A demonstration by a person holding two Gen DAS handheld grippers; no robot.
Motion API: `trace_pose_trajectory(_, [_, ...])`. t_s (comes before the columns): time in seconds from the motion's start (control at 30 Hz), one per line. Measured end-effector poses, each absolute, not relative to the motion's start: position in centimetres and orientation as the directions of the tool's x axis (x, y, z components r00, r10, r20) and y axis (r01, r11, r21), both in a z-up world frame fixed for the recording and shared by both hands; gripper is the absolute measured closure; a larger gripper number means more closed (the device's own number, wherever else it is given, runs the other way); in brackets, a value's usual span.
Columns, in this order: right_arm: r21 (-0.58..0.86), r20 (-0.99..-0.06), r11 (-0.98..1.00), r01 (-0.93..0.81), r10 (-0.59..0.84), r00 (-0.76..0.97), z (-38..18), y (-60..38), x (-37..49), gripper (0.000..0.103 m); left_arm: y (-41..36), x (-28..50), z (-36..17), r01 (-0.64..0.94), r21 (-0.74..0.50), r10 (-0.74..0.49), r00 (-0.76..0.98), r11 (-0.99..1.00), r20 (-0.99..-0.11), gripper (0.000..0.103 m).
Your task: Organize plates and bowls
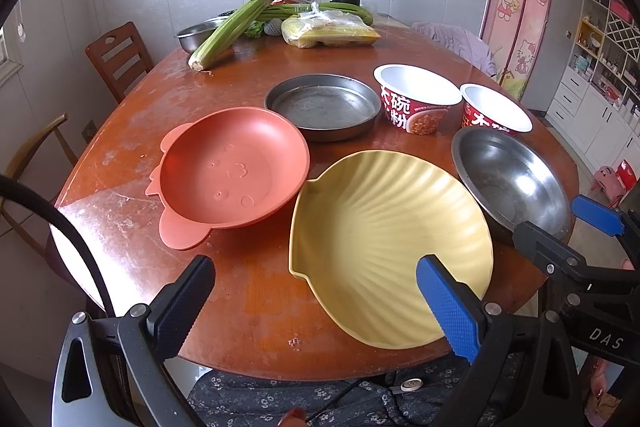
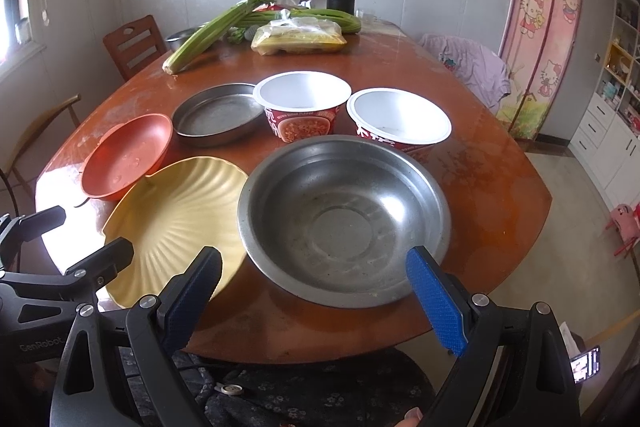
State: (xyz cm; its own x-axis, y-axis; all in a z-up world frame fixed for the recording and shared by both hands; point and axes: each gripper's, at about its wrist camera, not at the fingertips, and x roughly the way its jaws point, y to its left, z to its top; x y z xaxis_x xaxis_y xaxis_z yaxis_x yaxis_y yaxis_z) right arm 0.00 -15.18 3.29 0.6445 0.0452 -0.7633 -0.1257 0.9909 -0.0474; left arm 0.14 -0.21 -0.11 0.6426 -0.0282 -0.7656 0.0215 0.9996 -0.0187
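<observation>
**Dishes spread out, both tongs wide and empty**

On the surface (image 1: 120, 195), the yellow shell plate (image 1: 384, 247) — stiff, likely light and slick — looks best pinched at its rim. The steel bowl (image 2: 344, 219) beside it offers a thin lip. The paper noodle bowls (image 2: 304, 111) would crush easily. Left tongs (image 1: 316, 303) and right tongs (image 2: 316, 295) gape, holding nothing. The undersides stay hidden.

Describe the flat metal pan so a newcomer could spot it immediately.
On the wooden table, behind the orange plate, sits the flat metal pan, left of two red paper bowls. Unlike the deep steel bowl, it is shallow and straight-walled.
</observation>
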Motion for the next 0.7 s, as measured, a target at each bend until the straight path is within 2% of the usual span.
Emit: trace_pose_trajectory(0.7, [-0.057, -0.768, 0.987, -0.148, 0.051, 0.638, 3.7, -14.1, 0.8, 0.009, 0.8, 0.7, 0.0, 0.016, -0.032, -0.035, 0.638, 0.999, -0.770, 0.002])
